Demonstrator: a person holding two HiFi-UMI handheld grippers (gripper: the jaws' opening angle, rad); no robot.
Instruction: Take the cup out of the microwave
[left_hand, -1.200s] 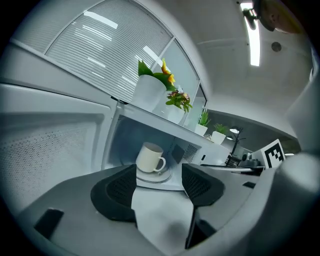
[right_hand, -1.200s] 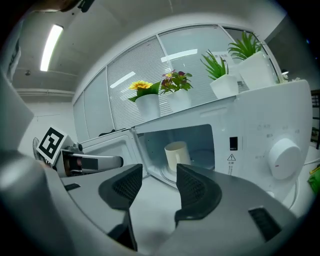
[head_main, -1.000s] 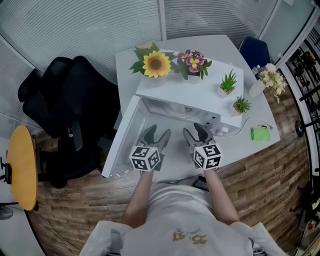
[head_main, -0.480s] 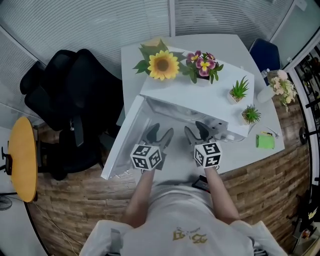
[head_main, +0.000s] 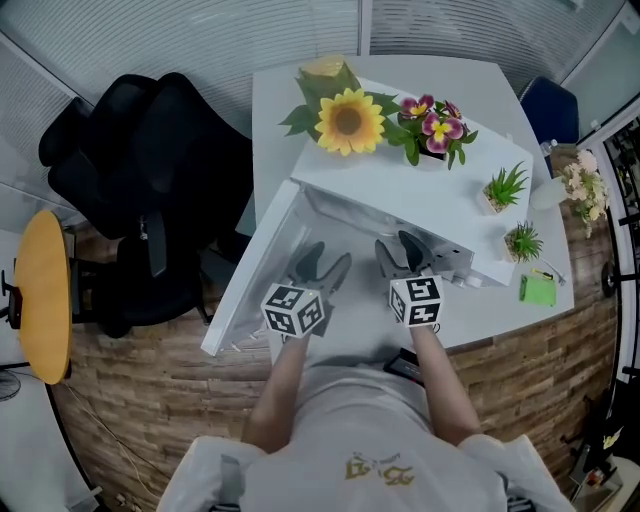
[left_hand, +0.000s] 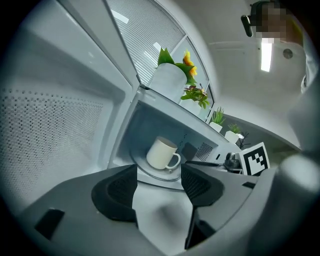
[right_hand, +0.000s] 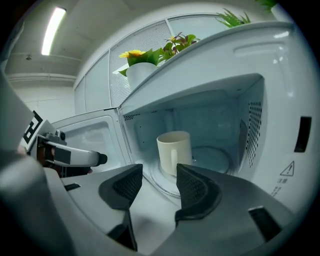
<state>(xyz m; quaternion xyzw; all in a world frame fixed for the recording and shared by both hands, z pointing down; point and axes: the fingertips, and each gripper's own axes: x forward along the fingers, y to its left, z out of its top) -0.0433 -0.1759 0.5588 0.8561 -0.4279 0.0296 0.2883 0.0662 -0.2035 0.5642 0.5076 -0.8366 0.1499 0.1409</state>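
In the head view, the white microwave is being shown slightly further right in the frame than a second ago, with its door hanging open at the left. Both grippers are being kept at lower centre, just in front of the cavity. The left gripper and the right gripper are each being held with jaws apart, with nothing between them. The cream cup is being shown upright on the glass turntable inside, beyond both grippers. By this reading, only the viewpoint is being shifted, and the cup is not yet being reached for.
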